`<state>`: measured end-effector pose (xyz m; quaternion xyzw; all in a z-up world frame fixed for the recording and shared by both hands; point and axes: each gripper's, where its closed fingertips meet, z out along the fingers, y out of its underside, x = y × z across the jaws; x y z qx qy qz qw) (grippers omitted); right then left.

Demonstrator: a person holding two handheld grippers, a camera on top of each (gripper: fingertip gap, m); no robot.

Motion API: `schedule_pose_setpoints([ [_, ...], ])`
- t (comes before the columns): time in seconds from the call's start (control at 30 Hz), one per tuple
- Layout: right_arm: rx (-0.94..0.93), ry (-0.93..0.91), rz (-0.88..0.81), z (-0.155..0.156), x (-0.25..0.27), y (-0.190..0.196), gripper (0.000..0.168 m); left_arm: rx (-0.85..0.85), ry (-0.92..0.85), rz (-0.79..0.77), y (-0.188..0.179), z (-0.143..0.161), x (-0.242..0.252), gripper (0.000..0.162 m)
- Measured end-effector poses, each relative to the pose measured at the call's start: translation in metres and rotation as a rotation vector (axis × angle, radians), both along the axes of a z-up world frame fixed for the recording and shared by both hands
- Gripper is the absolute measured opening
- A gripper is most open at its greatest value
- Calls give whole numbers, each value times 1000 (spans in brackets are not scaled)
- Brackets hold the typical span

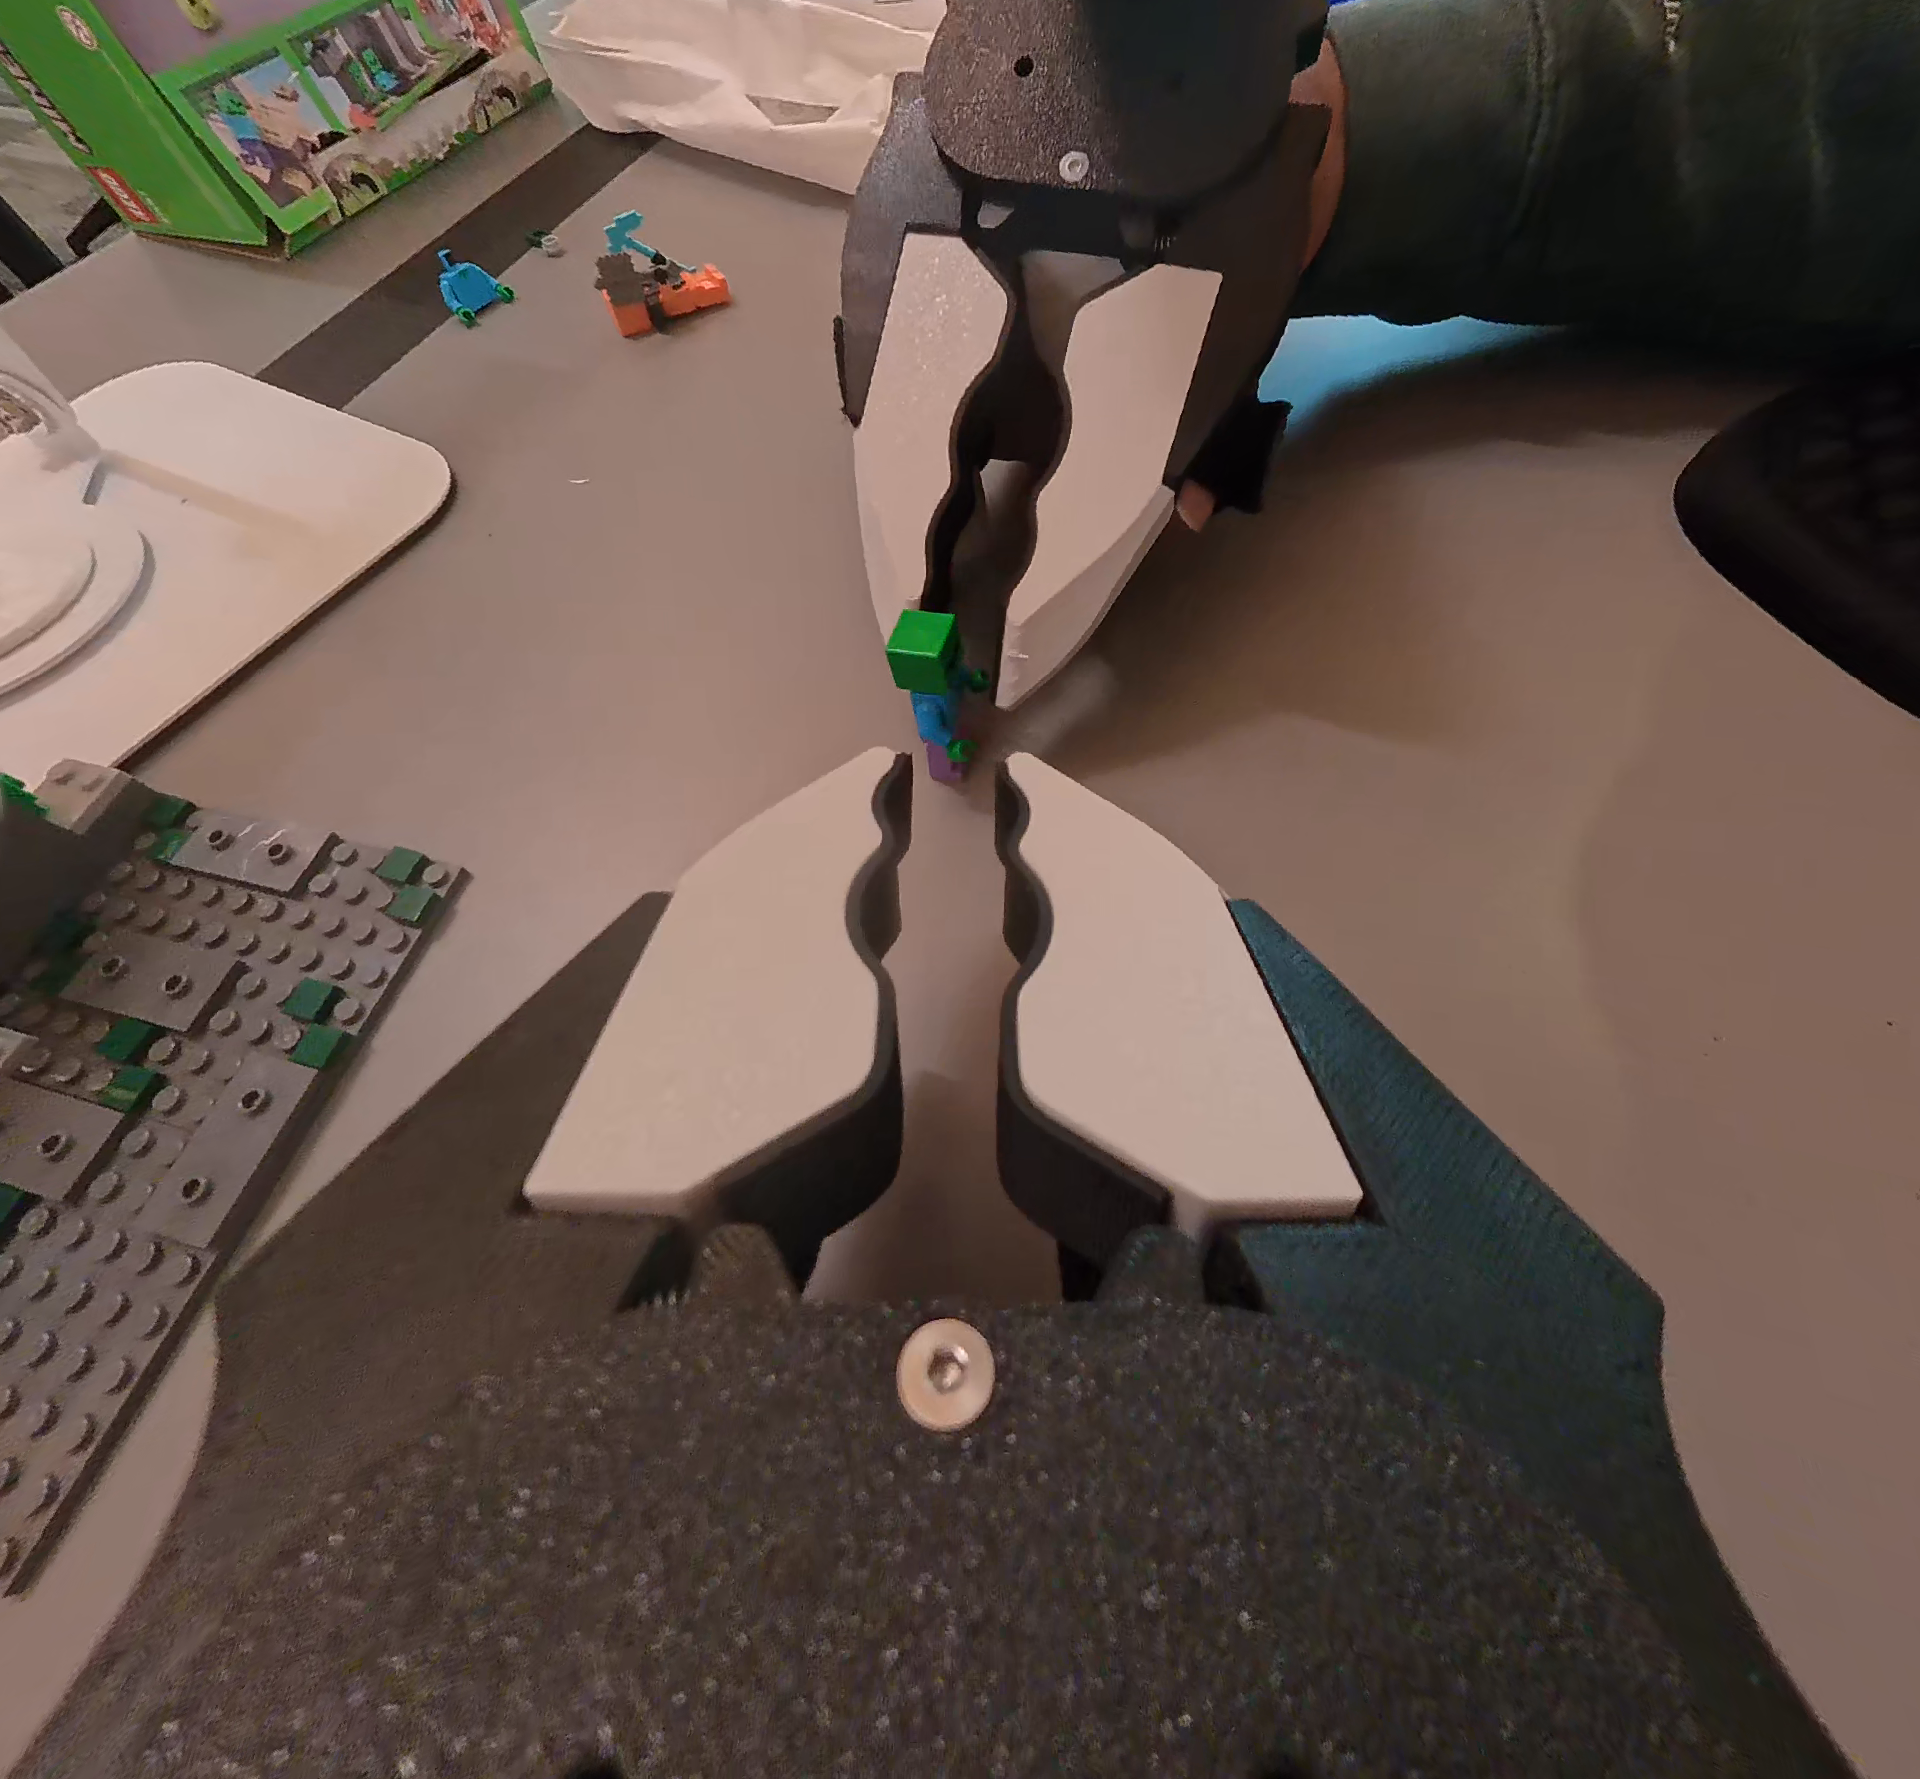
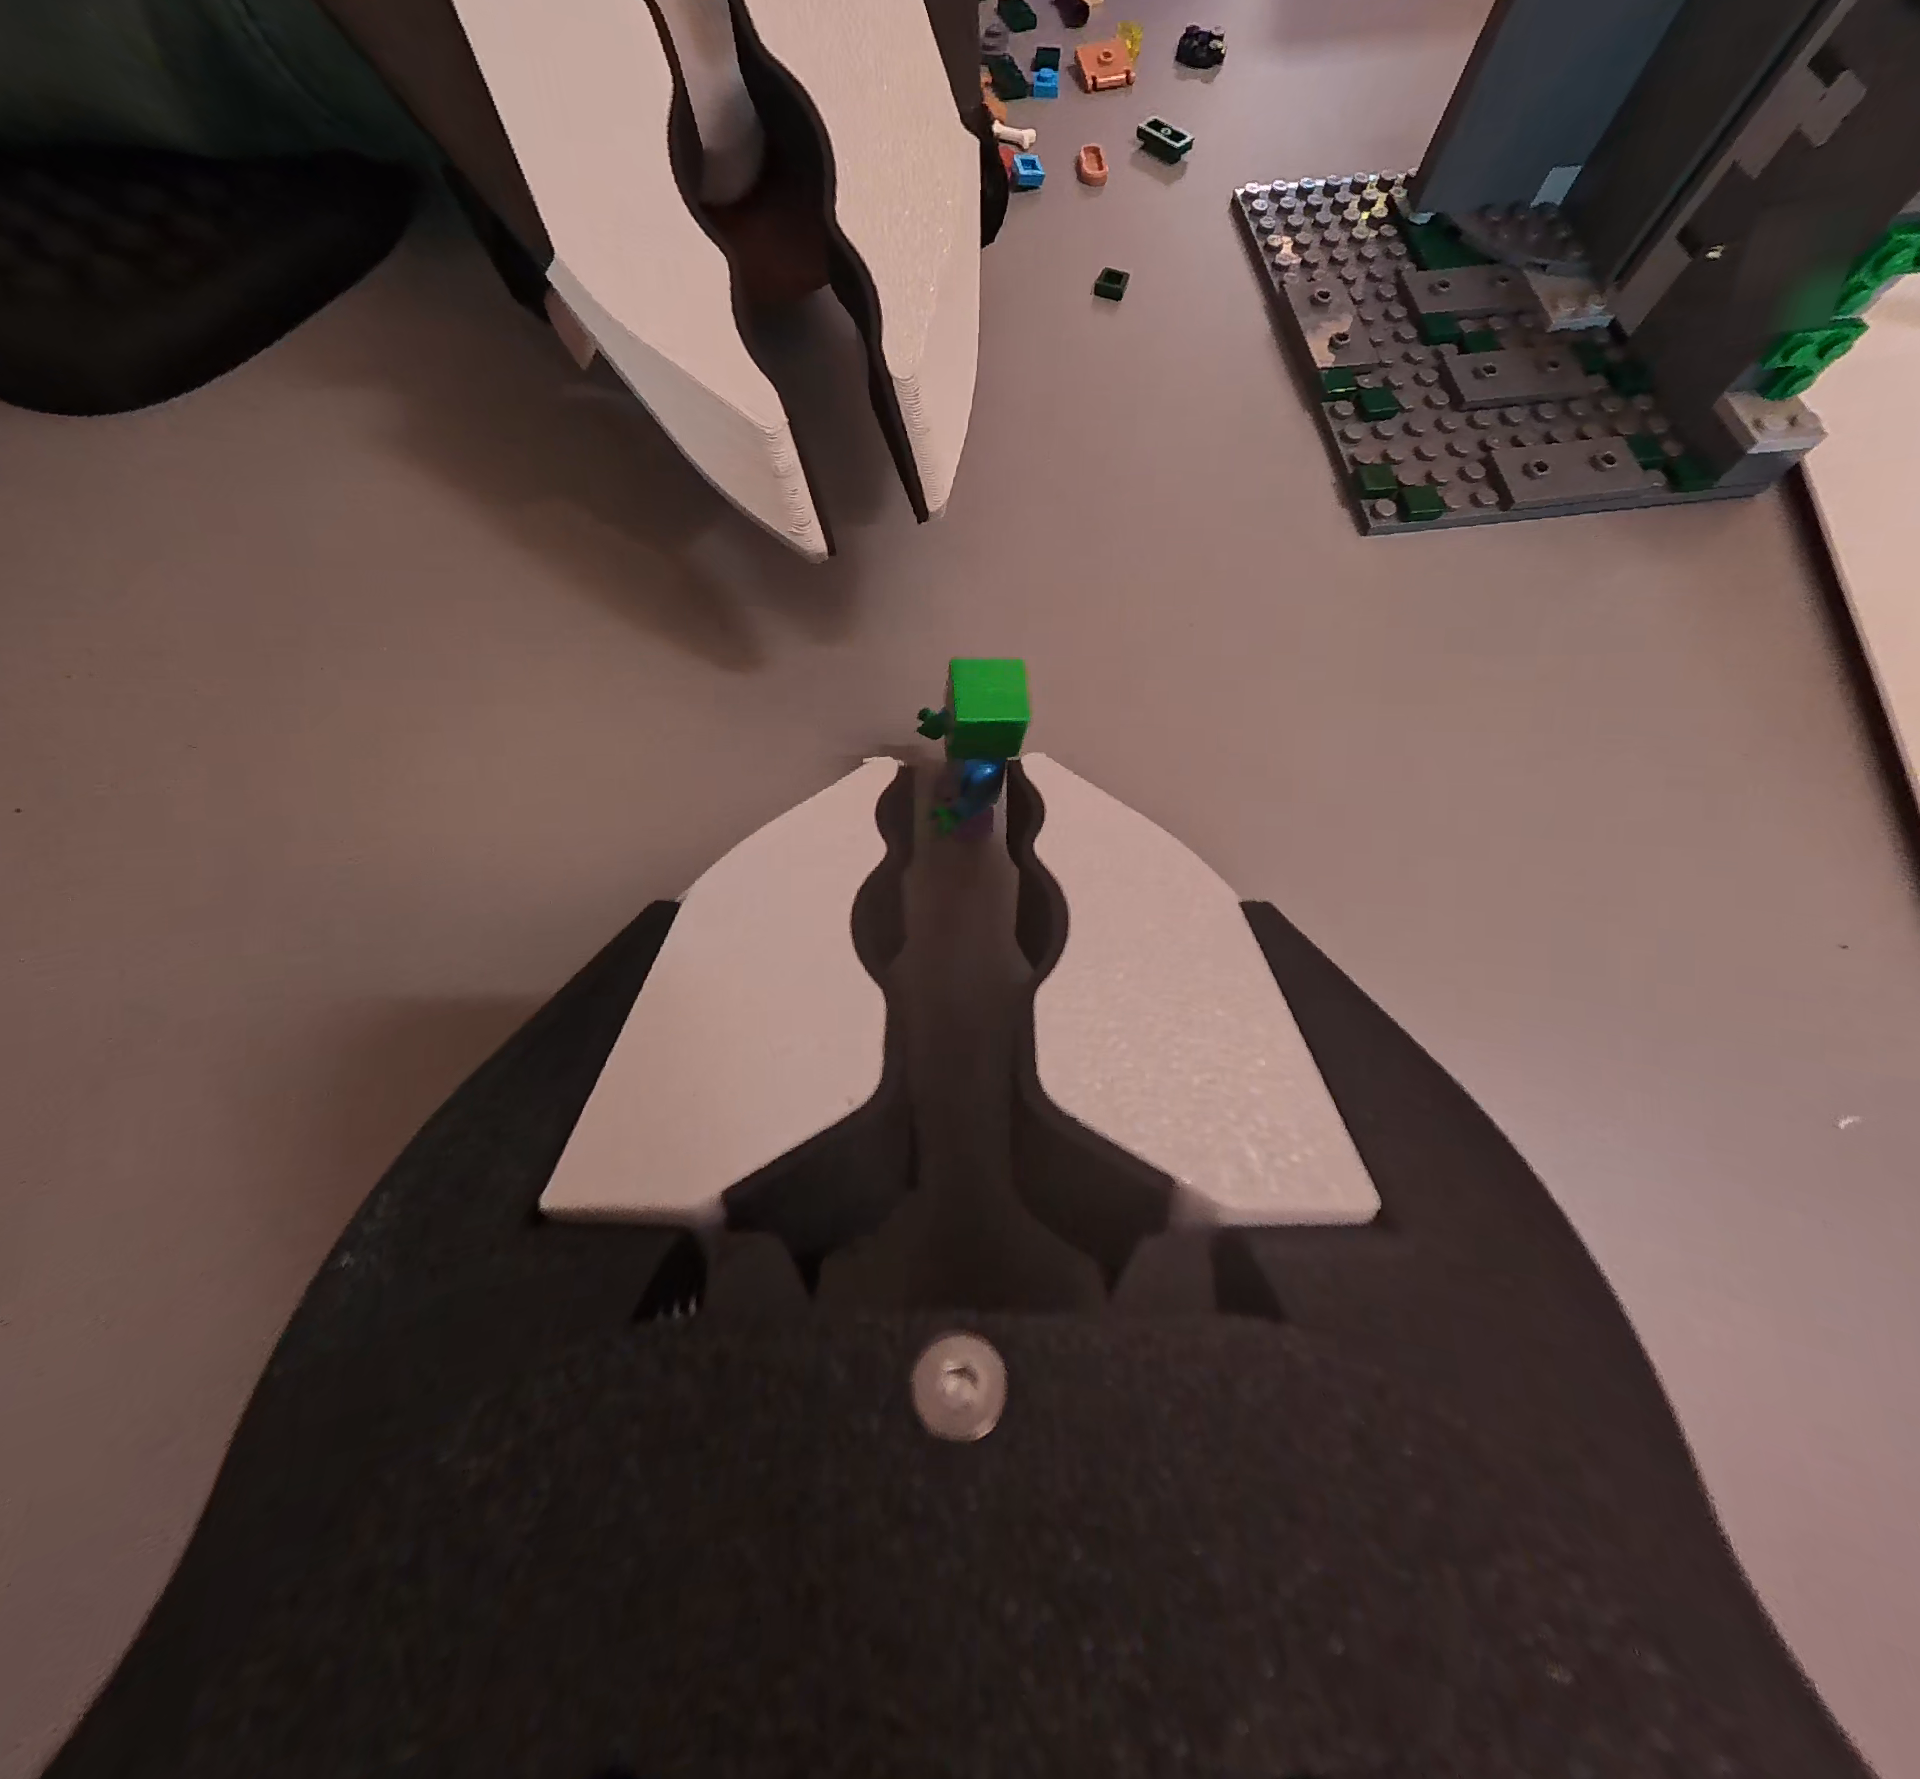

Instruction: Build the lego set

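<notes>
Clearly the green-headed minifigure [image 2: 977,753] is light, hard, glossy plastic with loose joints, best pinched across its blue torso; it stands on the grey tabletop [image 2: 1351,794] between the tips of the right hand-held gripper [image 2: 961,773], whose fingers look parted around it, contact unclear. The left hand-held gripper [image 1: 951,779] is slightly apart, empty, just short of it.

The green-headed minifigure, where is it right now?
The green-headed minifigure stands upright on the grey table, at the fingertips of the right gripper, with the left gripper just beyond it.
</notes>
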<state>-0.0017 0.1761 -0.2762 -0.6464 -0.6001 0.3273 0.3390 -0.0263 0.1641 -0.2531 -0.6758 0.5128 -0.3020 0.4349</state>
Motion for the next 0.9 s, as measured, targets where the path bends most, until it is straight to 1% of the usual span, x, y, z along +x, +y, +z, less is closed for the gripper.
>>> schedule_pose_setpoints([
  [0.3,10,4,-28,3,-2,5,22,-10,25,-7,-2,-5,3,14],
  [0.33,8,10,-32,3,-3,6,22,-12,30,-8,-2,-6,3,14],
  [0.4,-2,10,-24,3,-5,5,13,-16,41,-4,-2,-8,4,14],
  [0.47,13,7,-17,4,-6,4,12,-26,42,4,-2,-9,4,14],
  [0.63,51,71,14,17,-11,-3,12,-141,-4,38,0,-8,7,14],
  [0.8,58,84,34,21,-14,-7,12,-275,-74,51,0,-5,9,10],
  [0.9,60,95,43,22,-16,-9,12,-318,-89,62,1,-6,8,8],
])
